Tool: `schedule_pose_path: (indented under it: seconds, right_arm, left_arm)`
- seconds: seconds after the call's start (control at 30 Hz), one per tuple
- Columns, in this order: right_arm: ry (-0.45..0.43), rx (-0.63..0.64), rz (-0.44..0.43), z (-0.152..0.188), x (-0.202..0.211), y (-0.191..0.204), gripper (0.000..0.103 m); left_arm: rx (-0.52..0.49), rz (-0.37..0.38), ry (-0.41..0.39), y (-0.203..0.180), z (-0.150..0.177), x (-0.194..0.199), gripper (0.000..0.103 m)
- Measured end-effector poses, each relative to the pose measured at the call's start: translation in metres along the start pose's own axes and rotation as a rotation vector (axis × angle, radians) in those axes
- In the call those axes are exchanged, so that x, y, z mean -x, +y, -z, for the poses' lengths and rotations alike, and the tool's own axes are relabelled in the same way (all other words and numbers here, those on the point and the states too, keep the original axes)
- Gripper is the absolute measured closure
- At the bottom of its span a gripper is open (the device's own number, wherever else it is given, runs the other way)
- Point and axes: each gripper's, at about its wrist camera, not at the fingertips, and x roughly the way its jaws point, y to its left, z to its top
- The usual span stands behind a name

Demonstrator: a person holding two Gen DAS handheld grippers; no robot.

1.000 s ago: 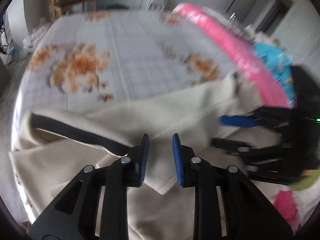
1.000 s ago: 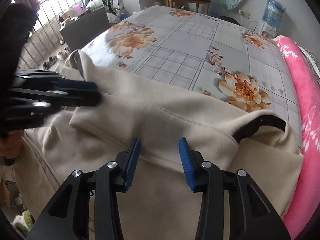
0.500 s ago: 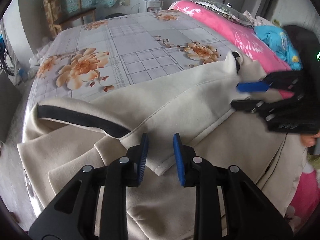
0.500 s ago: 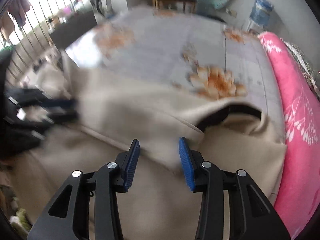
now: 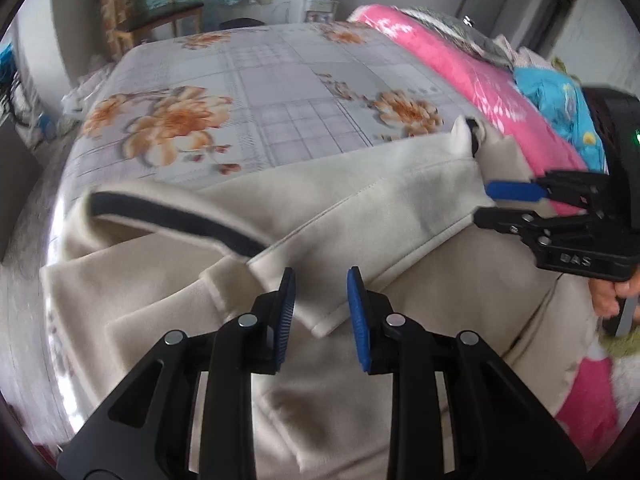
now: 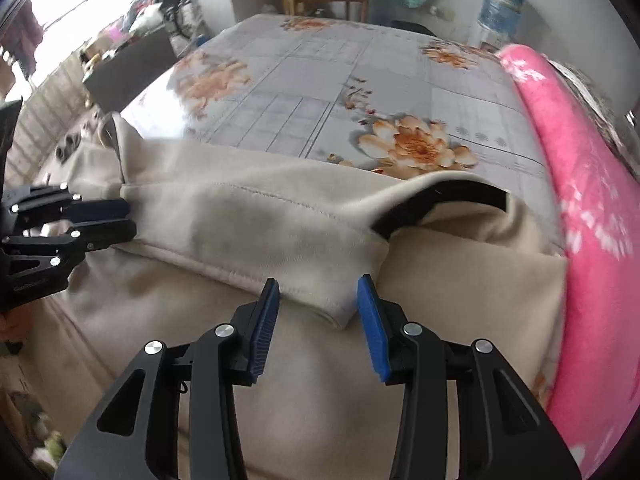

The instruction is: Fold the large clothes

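A cream garment (image 5: 360, 208) with a black trim band (image 5: 172, 220) lies on the floral bed sheet (image 5: 280, 100), its upper part folded over toward me. My left gripper (image 5: 320, 280) hovers open above the near corner of that fold, pads clear of the cloth. In the right wrist view the same garment (image 6: 260, 220) shows its black trim (image 6: 460, 196) at the right. My right gripper (image 6: 318, 284) is open over the fold's other corner. Each gripper appears in the other's view, the right gripper (image 5: 486, 202) and the left gripper (image 6: 128, 222), at the fold's ends.
A pink blanket (image 5: 460, 72) runs along the bed's right side, with a blue cloth (image 5: 560, 104) beyond it. A wooden chair (image 5: 160, 20) and a water bottle (image 6: 502, 4) stand past the far end of the bed. A person's hand (image 5: 612, 296) holds the right gripper.
Both grippers have drawn back and slightly up from the fold. The folded corners now sit nearer the fingertips, and the garment has stayed lying in place.
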Motion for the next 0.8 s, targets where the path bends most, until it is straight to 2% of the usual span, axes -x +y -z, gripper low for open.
schedule_pose_path:
  seconds: [0.1, 0.17, 0.27, 0.4, 0.5, 0.6, 0.73, 0.8]
  right_arm:
    - [-0.054, -0.016, -0.025, 0.017, 0.036, 0.006, 0.063]
    - [-0.076, -0.029, -0.042, 0.03, 0.052, 0.009, 0.06]
    - [-0.1, -0.057, -0.098, 0.062, 0.074, 0.017, 0.046]
    - [-0.089, -0.084, -0.174, 0.112, 0.079, 0.033, 0.038]
    - [-0.075, -0.09, -0.186, 0.141, 0.076, 0.045, 0.031]
    - [-0.06, -0.092, -0.175, 0.159, 0.068, 0.054, 0.029]
    - [-0.036, -0.108, -0.136, 0.165, 0.054, 0.054, 0.029]
    - [-0.024, -0.129, -0.142, 0.166, 0.048, 0.052, 0.029]
  left_arm:
    - [0.018, -0.009, -0.039, 0.006, 0.008, 0.034, 0.076]
    - [0.036, -0.013, -0.071, 0.011, 0.023, 0.064, 0.07]
    - [0.069, -0.031, -0.116, 0.02, 0.054, 0.1, 0.067]
    - [0.135, -0.059, -0.148, 0.032, 0.109, 0.131, 0.065]
    - [0.177, -0.085, -0.148, 0.036, 0.149, 0.141, 0.065]
    - [0.252, -0.069, -0.137, 0.044, 0.179, 0.141, 0.064]
    - [0.282, -0.09, -0.128, 0.05, 0.196, 0.131, 0.064]
    - [0.292, -0.103, -0.133, 0.055, 0.199, 0.127, 0.064]
